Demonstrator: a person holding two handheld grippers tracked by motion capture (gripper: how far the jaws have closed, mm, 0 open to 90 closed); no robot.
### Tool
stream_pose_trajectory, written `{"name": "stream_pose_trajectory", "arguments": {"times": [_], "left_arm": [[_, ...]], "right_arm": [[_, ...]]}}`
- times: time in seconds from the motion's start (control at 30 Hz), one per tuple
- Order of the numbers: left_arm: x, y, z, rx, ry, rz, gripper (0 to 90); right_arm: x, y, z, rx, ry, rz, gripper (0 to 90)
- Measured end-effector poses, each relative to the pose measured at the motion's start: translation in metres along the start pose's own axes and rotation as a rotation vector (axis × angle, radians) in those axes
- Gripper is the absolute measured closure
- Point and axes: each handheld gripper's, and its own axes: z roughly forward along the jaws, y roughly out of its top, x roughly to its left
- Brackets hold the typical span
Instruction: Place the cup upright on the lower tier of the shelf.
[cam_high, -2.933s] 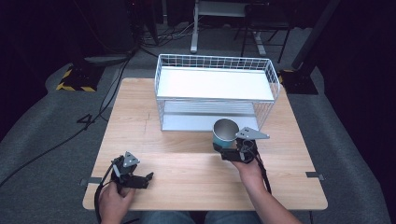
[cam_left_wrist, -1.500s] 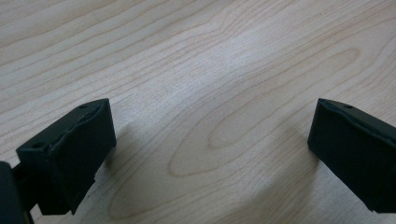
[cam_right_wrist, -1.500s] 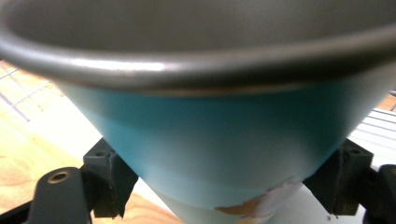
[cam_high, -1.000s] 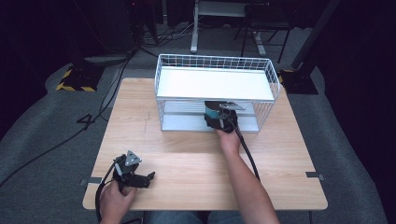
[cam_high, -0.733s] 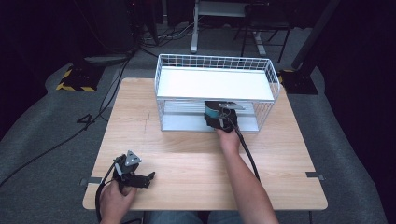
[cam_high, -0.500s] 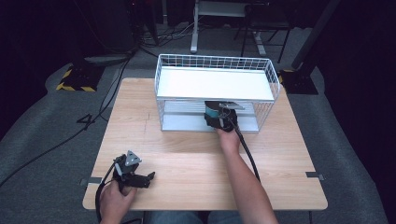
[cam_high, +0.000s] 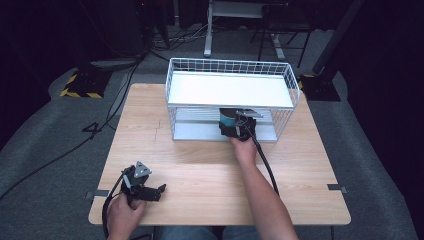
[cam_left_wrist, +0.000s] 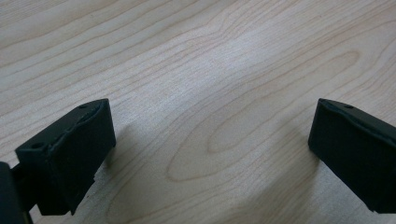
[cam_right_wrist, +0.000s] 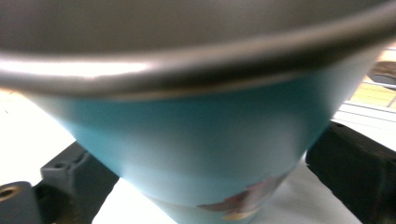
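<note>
A teal metal cup (cam_high: 225, 117) with a grey inside sits at the front opening of the lower shelf of a white wire rack (cam_high: 230, 66). My right gripper (cam_high: 231, 125) reaches in from the front, shut on the cup. In the right gripper view the cup (cam_right_wrist: 201, 135) is very close and my right gripper (cam_right_wrist: 210, 186) has one black jaw against each side of it. My left gripper (cam_high: 159, 191) rests at the table's front left. Its jaws stand wide apart in the left gripper view, so my left gripper (cam_left_wrist: 210, 154) is open over bare wood.
The rack has a white upper shelf (cam_high: 230, 90) and a lower shelf (cam_high: 195, 131), and stands at the far middle of the wooden table (cam_high: 200, 165). A black cable (cam_high: 265, 165) trails along the right forearm. Dark floor with cables surrounds the table.
The right gripper has carried the cup from the table in front of the rack up to the lower shelf. Over the last second it has barely moved. The left gripper has stayed put.
</note>
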Motion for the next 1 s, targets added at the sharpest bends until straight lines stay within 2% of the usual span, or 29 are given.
{"name": "stream_pose_trajectory", "arguments": {"times": [0.23, 0.4, 0.47, 0.63, 0.87, 1.0], "left_arm": [[0.000, 0.000, 0.000, 0.001, 0.002, 0.002, 1.0], [0.000, 0.000, 0.000, 0.001, 0.002, 0.002, 1.1], [0.000, 0.000, 0.000, 0.000, 0.000, 0.000, 1.1], [-0.001, 0.000, 0.000, -0.003, 0.001, -0.004, 1.1], [-0.001, -0.001, -0.001, -0.002, -0.004, 0.009, 1.0], [-0.001, -0.001, -0.001, -0.001, -0.005, 0.010, 1.1]], "right_arm": [[0.000, 0.004, -0.012, 0.010, -0.004, -0.033, 2.1], [-0.008, 0.002, -0.025, 0.018, -0.008, -0.090, 2.0], [-0.011, 0.002, -0.035, 0.023, -0.010, -0.089, 2.0], [-0.017, 0.001, -0.058, 0.027, 0.002, -0.121, 2.0], [-0.018, 0.001, -0.088, 0.069, 0.054, -0.154, 2.0], [-0.018, 0.004, -0.108, 0.052, 0.075, -0.166, 2.0]]}}
